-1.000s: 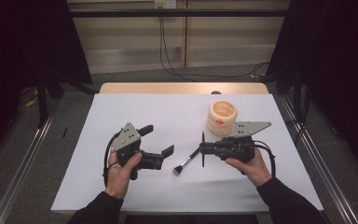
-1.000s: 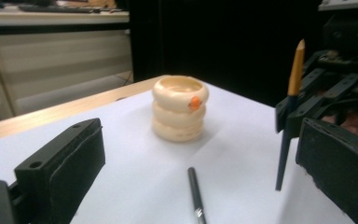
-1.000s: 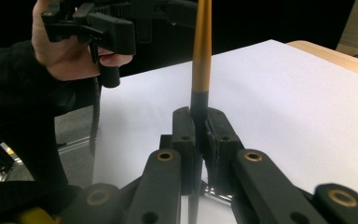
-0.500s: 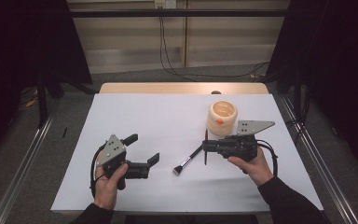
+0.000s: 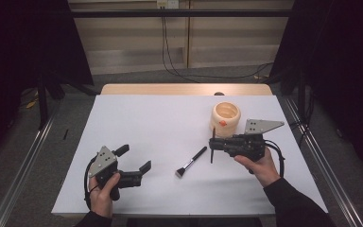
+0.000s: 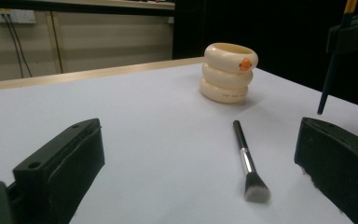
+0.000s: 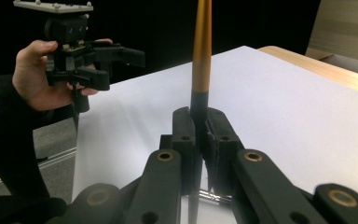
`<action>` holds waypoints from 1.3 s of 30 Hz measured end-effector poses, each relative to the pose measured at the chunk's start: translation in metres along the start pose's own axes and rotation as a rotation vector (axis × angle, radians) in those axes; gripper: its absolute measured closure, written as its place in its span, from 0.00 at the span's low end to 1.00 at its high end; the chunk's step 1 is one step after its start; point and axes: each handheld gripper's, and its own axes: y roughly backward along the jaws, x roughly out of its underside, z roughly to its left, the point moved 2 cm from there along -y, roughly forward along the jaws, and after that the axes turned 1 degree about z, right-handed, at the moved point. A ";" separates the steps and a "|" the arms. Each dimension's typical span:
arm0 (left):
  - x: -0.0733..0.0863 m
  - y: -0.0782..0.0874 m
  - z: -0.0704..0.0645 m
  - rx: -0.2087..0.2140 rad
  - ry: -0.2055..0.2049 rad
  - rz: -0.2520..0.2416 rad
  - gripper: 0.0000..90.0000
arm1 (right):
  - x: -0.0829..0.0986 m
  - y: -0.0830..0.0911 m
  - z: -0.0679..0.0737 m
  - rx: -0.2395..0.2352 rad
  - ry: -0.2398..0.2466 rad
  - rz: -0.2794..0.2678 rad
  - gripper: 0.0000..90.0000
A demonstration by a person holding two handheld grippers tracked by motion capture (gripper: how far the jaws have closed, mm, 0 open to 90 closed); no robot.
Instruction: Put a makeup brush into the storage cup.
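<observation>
On the white counter [image 5: 160, 123], near its right side, the right tongs [image 5: 212, 145] are clamped tight on a thin stick, probably a pencil [image 7: 201, 51] or slim brush, though its ends are hard to make out. Seen from the right gripper view, the stick stands upright between the pinched jaws, gold above and dark where it is held. Just behind those tongs stands a cream holder [image 5: 226, 116] of stacked rings, open at the top and upright. A makeup brush [image 5: 191, 161] lies flat on the counter between the two hands, bristles toward the person, touching nothing. The left tongs [image 5: 137, 163] are spread wide with nothing in them, low over the counter's near left, pointed toward the brush.

Judging from this, the step in hand is carrying the stick to the holder. Next, the right hand needs to lift it over the rim, keep it vertical, lower it in and release. The brush looks like the left hand's job afterwards.
</observation>
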 end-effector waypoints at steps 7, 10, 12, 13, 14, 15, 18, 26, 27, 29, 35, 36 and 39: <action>0.004 0.003 0.002 0.031 0.020 -0.019 0.01 | -0.002 0.004 -0.006 0.012 -0.019 -0.019 0.93; 0.003 0.004 0.001 0.022 0.006 -0.019 0.02 | -0.006 0.006 -0.007 0.026 -0.009 -0.024 0.93; 0.003 0.005 0.001 0.027 0.005 -0.024 0.02 | -0.009 0.007 -0.008 0.033 -0.003 -0.027 0.93; 0.003 0.004 0.001 0.029 0.002 -0.022 0.02 | -0.010 0.008 -0.009 0.039 -0.001 -0.030 0.93; 0.003 0.004 0.000 0.028 0.001 -0.019 0.02 | -0.012 0.009 -0.011 0.041 -0.002 -0.035 0.93; 0.003 0.004 0.001 0.024 -0.005 -0.018 0.02 | -0.014 0.010 -0.013 0.051 -0.001 -0.037 0.93; 0.002 0.005 0.000 0.020 -0.001 -0.007 0.02 | -0.020 0.013 -0.018 0.066 -0.002 -0.056 0.93; 0.003 0.003 -0.004 0.035 -0.029 0.004 0.02 | -0.037 0.022 -0.035 0.103 0.007 -0.094 0.93; 0.003 0.003 -0.003 0.035 -0.030 0.004 0.02 | -0.039 0.022 -0.037 0.109 0.010 -0.094 0.93; 0.003 0.004 -0.004 0.037 -0.033 0.004 0.01 | -0.044 0.024 -0.040 0.123 0.017 -0.095 0.93; 0.004 0.007 -0.004 0.033 -0.038 0.005 0.01 | -0.054 0.025 -0.055 0.167 0.021 -0.083 0.93; 0.004 0.008 -0.004 0.034 -0.044 0.008 0.01 | -0.055 0.025 -0.056 0.169 0.021 -0.080 0.93; 0.004 0.008 -0.004 0.041 -0.034 -0.001 0.02 | -0.062 0.026 -0.062 0.193 0.023 -0.105 0.93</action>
